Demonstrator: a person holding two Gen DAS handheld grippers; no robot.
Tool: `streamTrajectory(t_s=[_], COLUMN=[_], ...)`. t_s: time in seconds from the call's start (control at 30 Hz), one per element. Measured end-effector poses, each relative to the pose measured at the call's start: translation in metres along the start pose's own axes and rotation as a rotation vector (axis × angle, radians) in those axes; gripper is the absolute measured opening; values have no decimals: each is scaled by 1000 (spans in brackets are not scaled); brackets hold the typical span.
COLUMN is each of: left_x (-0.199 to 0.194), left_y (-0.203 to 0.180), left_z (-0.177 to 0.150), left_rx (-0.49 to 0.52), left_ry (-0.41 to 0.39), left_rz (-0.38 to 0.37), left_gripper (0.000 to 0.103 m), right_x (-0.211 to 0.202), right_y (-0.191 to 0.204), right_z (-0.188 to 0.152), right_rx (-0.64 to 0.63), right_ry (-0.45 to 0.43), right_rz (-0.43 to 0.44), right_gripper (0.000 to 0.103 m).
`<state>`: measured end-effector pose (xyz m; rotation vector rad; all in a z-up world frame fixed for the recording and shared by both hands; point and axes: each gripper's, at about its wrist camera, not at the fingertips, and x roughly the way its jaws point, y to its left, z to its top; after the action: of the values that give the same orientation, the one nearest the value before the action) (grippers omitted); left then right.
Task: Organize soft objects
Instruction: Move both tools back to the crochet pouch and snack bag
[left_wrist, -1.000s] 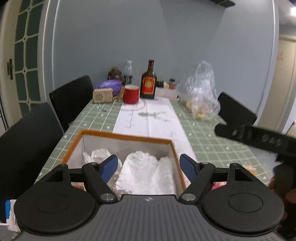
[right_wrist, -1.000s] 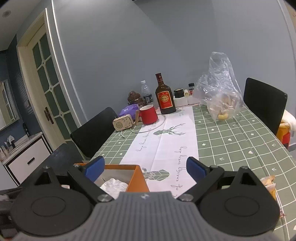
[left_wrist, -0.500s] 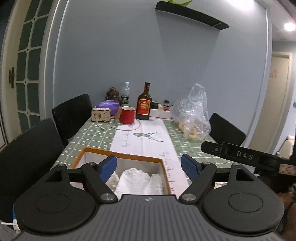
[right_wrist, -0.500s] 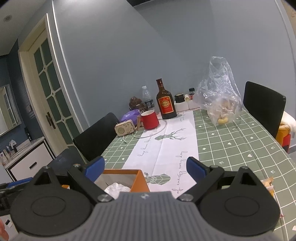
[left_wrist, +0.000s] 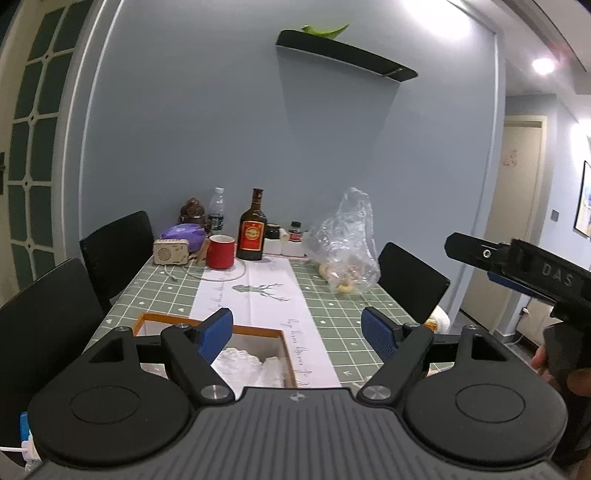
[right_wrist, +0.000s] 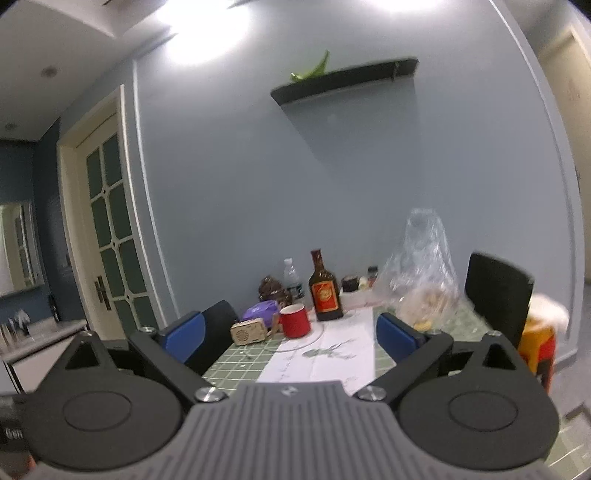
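An orange-rimmed box (left_wrist: 286, 345) sits on the near end of the table (left_wrist: 332, 302), holding crumpled white soft items (left_wrist: 251, 363) that fill its visible part. The left gripper (left_wrist: 297, 330) hangs above the box with its blue pads spread wide and nothing between them. The right gripper (right_wrist: 290, 334) is likewise spread and empty, pointing level across the table; the box is out of its view. At the far end stand a red mug (left_wrist: 220, 251), a brown bottle (left_wrist: 252, 230) and a clear plastic bag (left_wrist: 345, 251) with round pale food inside. A small radio (left_wrist: 171, 252) lies beside the mug.
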<state>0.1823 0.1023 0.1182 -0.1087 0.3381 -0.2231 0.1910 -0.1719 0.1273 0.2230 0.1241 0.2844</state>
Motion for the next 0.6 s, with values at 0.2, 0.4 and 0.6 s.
streamTrajectory(t_s=[0.2,0.4,0.6], left_x=[-2,3,17], left_y=[-18,-38,-58], left_z=[-7,-18,-35], left_rx=[43,103,216], left_ry=[13,37,93], left_rz=[-34,-56,-100], left_gripper=[93,93,93], right_x=[-11,-4,24], right_y=[-40,-109,-154], right_z=[-19,-66,-126], right_rx=[-7,90,184], right_ry=[-24,-62,12], right_rz=[-104,-260,-293], right_gripper=[100,100,100])
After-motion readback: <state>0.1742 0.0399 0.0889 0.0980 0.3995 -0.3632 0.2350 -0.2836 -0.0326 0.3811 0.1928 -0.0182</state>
